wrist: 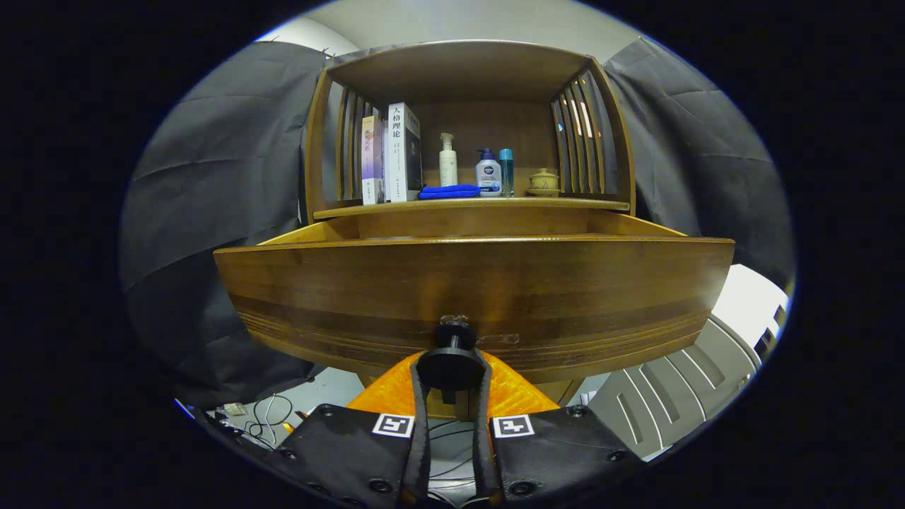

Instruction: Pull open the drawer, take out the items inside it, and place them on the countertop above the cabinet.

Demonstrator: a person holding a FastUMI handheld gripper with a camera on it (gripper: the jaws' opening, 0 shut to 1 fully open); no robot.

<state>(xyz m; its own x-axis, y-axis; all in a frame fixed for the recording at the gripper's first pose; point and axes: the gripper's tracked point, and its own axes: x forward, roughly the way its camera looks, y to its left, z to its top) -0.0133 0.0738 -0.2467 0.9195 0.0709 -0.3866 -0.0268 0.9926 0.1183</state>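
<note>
The wooden drawer (474,283) stands pulled out from the cabinet, its broad front panel facing me. Its inside is hidden behind that panel. A round dark knob (452,364) juts from the panel's lower middle. My gripper (452,375) is shut on this knob, one finger pressing each side of it. Above the drawer lies the countertop (594,205), the floor of an open wooden shelf unit.
On the countertop stand two books (392,155), a folded blue cloth (450,191), a white pump bottle (447,161), a blue-capped lotion bottle (488,173), a teal can (506,172) and a small lidded cup (543,181). Slatted sides close the shelf. Cables (269,417) lie on the floor lower left.
</note>
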